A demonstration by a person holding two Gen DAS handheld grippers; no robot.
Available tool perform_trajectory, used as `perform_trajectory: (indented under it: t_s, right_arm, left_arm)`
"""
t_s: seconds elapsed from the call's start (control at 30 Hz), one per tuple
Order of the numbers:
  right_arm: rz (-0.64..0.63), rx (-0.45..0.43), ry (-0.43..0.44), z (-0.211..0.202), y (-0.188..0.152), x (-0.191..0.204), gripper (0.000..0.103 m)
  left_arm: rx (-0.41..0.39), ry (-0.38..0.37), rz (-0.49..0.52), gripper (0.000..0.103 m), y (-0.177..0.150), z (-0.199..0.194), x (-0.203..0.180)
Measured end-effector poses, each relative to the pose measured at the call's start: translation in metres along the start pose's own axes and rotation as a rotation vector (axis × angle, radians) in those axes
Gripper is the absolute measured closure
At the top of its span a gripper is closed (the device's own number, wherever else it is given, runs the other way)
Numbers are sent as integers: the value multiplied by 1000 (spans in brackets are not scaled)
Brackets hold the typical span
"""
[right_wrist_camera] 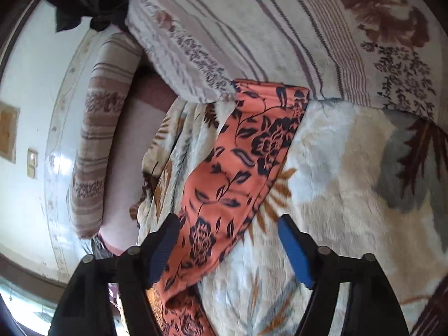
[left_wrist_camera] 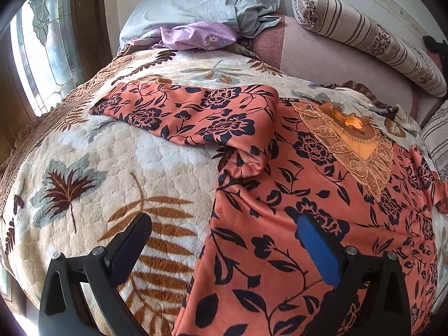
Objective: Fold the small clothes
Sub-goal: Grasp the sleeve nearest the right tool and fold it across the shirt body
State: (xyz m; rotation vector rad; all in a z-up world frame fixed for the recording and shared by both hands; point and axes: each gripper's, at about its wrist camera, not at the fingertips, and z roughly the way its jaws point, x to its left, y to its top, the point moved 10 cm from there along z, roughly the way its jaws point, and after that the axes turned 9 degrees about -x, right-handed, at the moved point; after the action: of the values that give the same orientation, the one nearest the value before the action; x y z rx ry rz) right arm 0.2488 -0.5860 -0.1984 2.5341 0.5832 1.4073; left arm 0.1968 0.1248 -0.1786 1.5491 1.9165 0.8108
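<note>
An orange garment with dark floral print (left_wrist_camera: 294, 196) lies spread on the leaf-patterned blanket (left_wrist_camera: 98, 154), its embroidered neckline (left_wrist_camera: 350, 137) at the upper right and one sleeve (left_wrist_camera: 190, 112) stretched to the left. My left gripper (left_wrist_camera: 224, 224) is open and empty, hovering over the garment's left edge. In the right wrist view the other sleeve (right_wrist_camera: 238, 173) runs up toward a striped pillow. My right gripper (right_wrist_camera: 228, 224) is open and empty, its jaws on either side of that sleeve just above it.
A grey-blue pillow (left_wrist_camera: 201, 2) and a purple floral cloth (left_wrist_camera: 196, 36) lie at the head of the bed. A striped bolster (left_wrist_camera: 369, 39) lies at the back right. A striped pillow (right_wrist_camera: 266, 33) borders the sleeve's end. A window (left_wrist_camera: 42, 50) is at the left.
</note>
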Motion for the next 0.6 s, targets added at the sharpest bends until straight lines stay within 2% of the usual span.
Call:
perform_trajectory:
  t_s: [0.2,0.3,0.33,0.37,0.4,0.43,0.5,0.6]
  right_arm:
    - [22,-17,-169,55,33,-27,35]
    - [-3,-39,-184,66,40,-26,36]
    - [-17,-40,-189,70,43,-24,39]
    - [-42,-38,-209,74,46,-23,64]
    - [-67,-38,-245,76,48,-24,84]
    - [-78,-38,-275,77,49,-26,88]
    - [-112,-51,-305,76,50,-22,89]
    - [-220,-89,-273,66,46,22,90]
  left_arm:
    - [-15,-3,-21,0,0,18,7]
    - [-16,-9,-42,0,0,21,8]
    - [-20,-15,-51,0,1,22,8]
    - [-27,-17,-56,0,3,21,8]
    - [-35,-15,-56,0,5,20,8]
    - [-44,-11,-54,0,7,19,8]
    - [-59,-8,-49,0,11,17,8]
    - [-74,-26,-53,0,14,11,6]
